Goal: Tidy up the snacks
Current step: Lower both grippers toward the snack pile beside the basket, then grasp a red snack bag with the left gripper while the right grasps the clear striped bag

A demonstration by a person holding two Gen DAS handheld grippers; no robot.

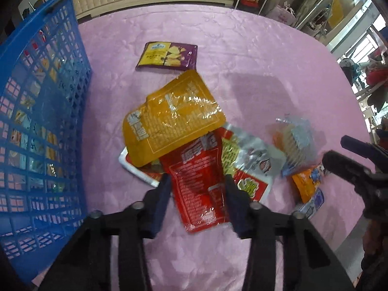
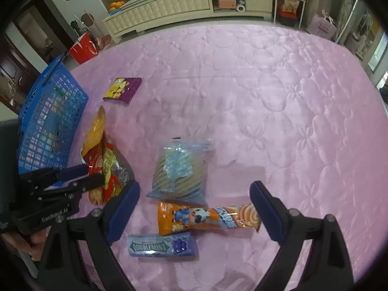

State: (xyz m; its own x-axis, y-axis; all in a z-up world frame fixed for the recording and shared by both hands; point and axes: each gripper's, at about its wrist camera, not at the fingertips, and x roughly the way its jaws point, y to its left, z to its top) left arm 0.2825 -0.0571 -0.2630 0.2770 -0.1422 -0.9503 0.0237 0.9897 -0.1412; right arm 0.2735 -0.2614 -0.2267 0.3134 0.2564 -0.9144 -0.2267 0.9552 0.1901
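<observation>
A red snack packet point(image 1: 196, 181) lies flat on the pink quilt, on a pile with a yellow packet point(image 1: 174, 118) and a silver packet point(image 1: 252, 165). My left gripper point(image 1: 197, 177) points down over it, one pad at each long edge; I see no squeeze on the packet. In the right wrist view that left gripper point(image 2: 92, 174) sits at the pile's near end. My right gripper point(image 2: 194, 186) stands wide open above a blue striped packet point(image 2: 179, 169), an orange roll packet point(image 2: 206, 218) and a Doublemint pack point(image 2: 162, 245), holding nothing.
A blue mesh basket point(image 1: 36, 121) with several packets inside stands left of the pile. A purple and yellow chip packet point(image 1: 167, 55) lies alone farther back. The pink quilt point(image 2: 278, 109) stretches bare to the right. Cabinets and shelves line the far side.
</observation>
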